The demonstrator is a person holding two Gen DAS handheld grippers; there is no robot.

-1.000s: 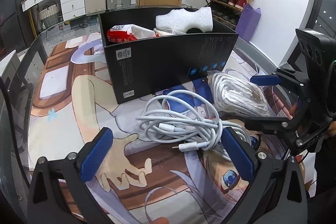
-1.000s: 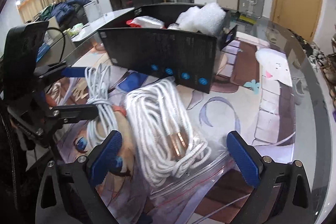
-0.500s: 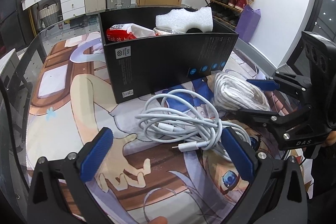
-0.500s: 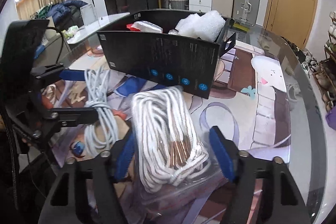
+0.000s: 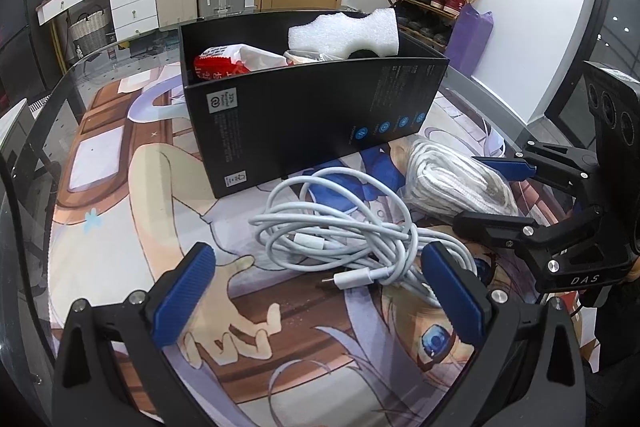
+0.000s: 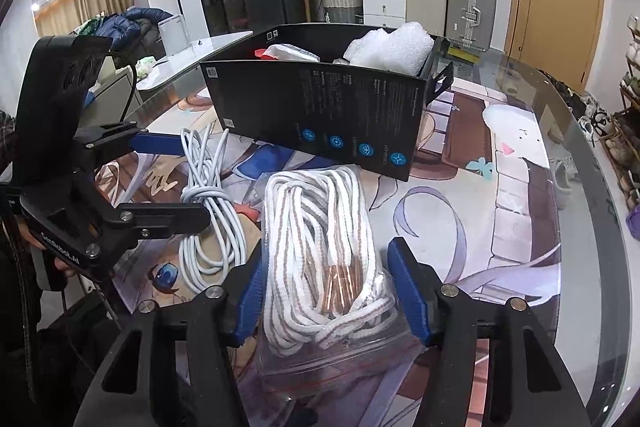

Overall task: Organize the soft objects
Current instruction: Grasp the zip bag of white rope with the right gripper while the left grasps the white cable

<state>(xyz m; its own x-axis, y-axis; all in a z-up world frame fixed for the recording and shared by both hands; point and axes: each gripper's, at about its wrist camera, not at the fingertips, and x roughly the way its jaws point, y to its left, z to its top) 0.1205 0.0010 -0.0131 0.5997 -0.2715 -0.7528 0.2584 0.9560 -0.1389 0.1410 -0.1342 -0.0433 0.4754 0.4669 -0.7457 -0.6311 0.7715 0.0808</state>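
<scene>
The bagged rope bundle, long axis running near to far, is being clamped by the right gripper; the left gripper is being held apart before the white cable.

A glass table carries an illustrated mat bearing a black box, charging cable and bagged rope.

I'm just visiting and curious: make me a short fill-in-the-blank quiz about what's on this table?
1. The right gripper is closing on a clear bag of striped ____.
2. The white charging cable lies in front of the ____ gripper's open jaws.
3. The white foam sits inside the ____ box.

Answers: rope; left; black
</scene>
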